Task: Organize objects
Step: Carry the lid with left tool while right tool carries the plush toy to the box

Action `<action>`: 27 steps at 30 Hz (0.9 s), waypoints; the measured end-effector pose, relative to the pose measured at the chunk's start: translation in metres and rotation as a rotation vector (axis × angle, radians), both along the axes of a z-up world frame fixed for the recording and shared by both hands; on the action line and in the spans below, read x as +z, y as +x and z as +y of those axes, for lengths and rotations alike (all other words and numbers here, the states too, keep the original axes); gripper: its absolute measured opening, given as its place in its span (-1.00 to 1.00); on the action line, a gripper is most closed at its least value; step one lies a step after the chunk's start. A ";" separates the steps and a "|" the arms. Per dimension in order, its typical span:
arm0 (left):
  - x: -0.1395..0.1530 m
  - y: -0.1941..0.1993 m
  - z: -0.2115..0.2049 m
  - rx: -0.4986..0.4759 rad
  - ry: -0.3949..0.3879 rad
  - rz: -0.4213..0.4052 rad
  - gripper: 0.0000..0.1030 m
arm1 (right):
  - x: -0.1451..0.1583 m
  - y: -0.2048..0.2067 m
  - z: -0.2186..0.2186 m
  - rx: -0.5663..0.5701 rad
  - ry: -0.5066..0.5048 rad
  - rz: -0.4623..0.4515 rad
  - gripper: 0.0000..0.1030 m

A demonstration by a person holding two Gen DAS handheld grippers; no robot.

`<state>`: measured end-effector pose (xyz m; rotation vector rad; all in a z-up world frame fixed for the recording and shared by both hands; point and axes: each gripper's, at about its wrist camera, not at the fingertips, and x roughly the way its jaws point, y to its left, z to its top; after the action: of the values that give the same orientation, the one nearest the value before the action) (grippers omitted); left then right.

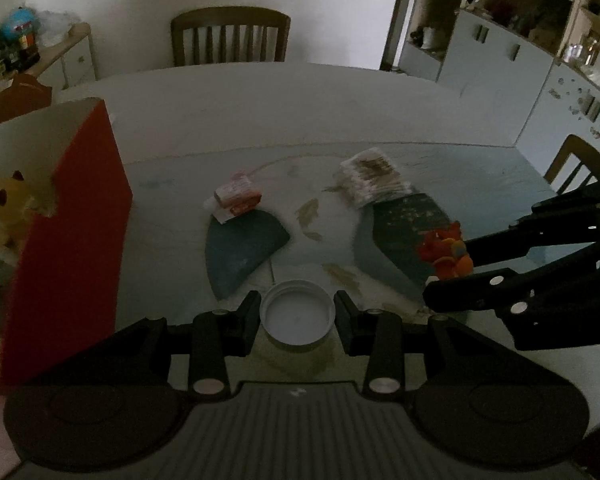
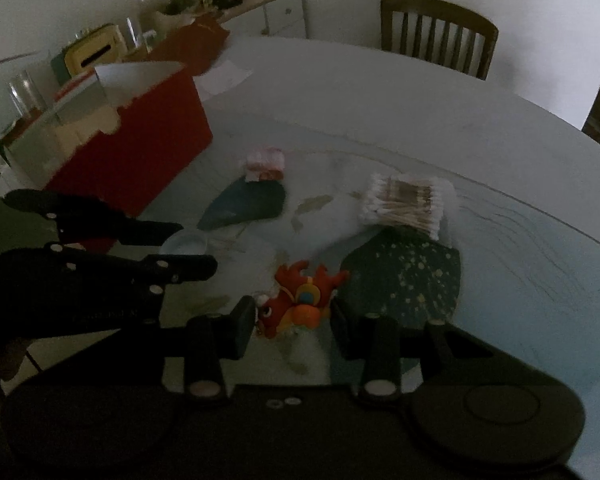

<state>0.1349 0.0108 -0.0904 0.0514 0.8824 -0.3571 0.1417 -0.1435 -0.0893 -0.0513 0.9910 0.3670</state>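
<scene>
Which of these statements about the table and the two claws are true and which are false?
1. The white lid lies between the left claw's fingers. True.
2. The right claw frames a blue toy. False: the toy is red and orange.
3. The cotton swabs sit inside the red box. False: they lie on the table.
4. Both claws are open. True.

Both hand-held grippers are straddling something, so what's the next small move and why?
Probably close both. The left hand-held gripper is open around the white lid, and the right hand-held gripper is open around the red toy; neither looks gripped yet.
</scene>
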 end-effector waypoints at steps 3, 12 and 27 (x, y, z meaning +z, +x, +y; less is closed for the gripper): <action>0.010 -0.006 0.004 -0.021 -0.022 0.004 -0.26 | 0.011 -0.008 0.001 -0.011 0.017 -0.005 -0.24; 0.044 -0.018 0.029 -0.055 -0.049 -0.008 -0.26 | 0.051 -0.020 0.015 -0.035 0.081 -0.054 -0.24; 0.090 -0.005 0.104 -0.050 -0.069 -0.020 -0.26 | 0.091 -0.005 0.086 -0.019 0.107 -0.128 -0.24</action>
<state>0.1297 0.1147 0.0001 0.0132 0.8492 -0.4324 0.1370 -0.0577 0.0016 0.0314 0.8437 0.3944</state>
